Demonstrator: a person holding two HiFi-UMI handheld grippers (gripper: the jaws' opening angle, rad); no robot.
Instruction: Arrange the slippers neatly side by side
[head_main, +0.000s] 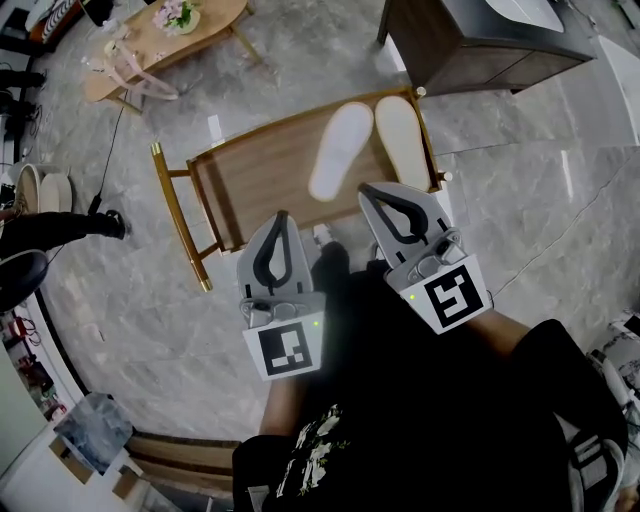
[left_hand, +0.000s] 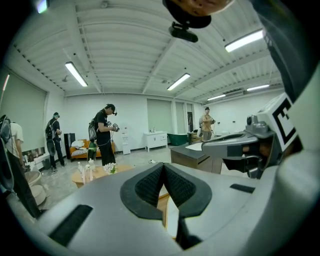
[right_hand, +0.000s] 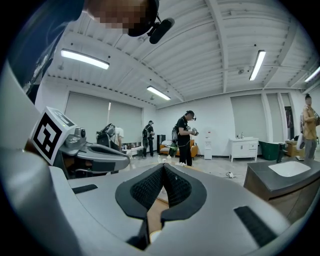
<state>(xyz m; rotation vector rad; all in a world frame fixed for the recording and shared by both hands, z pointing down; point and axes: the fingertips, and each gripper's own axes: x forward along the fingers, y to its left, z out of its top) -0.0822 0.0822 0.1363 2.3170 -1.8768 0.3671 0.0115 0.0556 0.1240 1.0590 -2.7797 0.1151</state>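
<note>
Two slippers (head_main: 341, 150) lengthwise, toes perhaps away

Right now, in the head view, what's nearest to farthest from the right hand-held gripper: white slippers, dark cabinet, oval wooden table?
1. white slippers, just ahead of the right hand-held gripper
2. dark cabinet, beyond them, toward the right
3. oval wooden table, far off to the left

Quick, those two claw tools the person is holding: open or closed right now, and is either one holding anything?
The left gripper: closed, holding nothing.
The right gripper: closed, holding nothing.
</note>
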